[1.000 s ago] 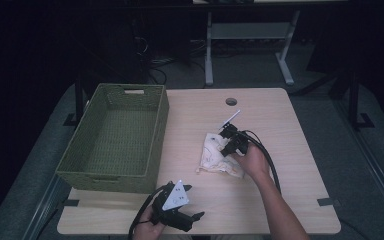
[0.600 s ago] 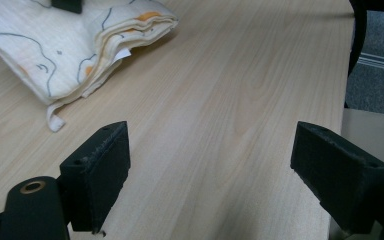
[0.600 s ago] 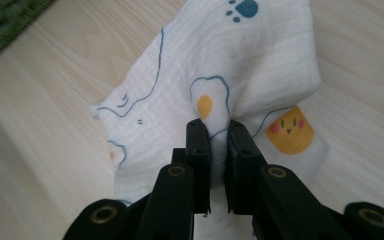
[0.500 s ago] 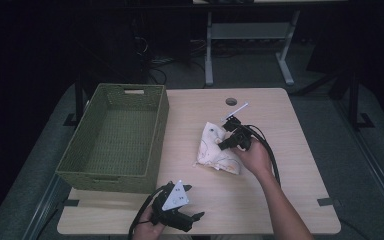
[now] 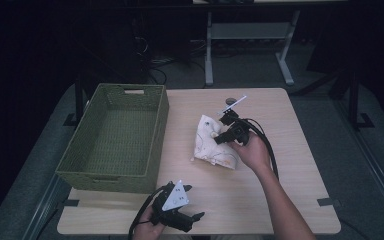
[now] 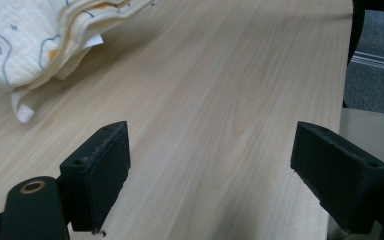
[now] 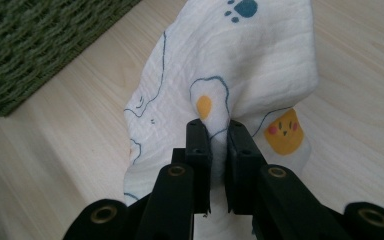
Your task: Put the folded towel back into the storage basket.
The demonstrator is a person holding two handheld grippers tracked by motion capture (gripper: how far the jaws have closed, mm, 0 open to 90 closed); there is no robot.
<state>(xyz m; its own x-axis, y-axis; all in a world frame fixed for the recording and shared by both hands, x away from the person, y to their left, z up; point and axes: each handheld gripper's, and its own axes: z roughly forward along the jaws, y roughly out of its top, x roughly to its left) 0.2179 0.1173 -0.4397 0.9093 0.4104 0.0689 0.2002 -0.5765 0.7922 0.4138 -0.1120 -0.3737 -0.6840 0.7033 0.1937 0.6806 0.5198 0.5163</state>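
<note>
right now the right hand-held gripper (image 7: 215,131) is pinching a fold of the printed cloth (image 7: 240,65), its jaws pressed together on a thin ridge of the fabric, and part of the cloth is lifted off the counter (image 5: 280,115) while the rest trails on the wood. taking the green woven basket (image 5: 115,137) as the landmark, the cloth (image 5: 212,142) sits just to the right of it, apart from its wall, with a strip of bare counter between them.

what worries me is how little fabric is in that pinch. the jaws hold only a narrow pleat near one edge, so if the cloth is raised quickly its own weight could pull the pleat out and it would drop back in a heap, maybe short of the basket. the hanging part could also catch on the basket's near rim if it is carried across low, and drape over the wall instead of going in.

the left hand-held gripper (image 6: 210,165) rests by the counter's front edge, in front of the basket's right corner, with its jaws spread wide and nothing between them. it is well apart from the cloth (image 6: 35,35), so i judge it too far off to catch a slip.
</note>
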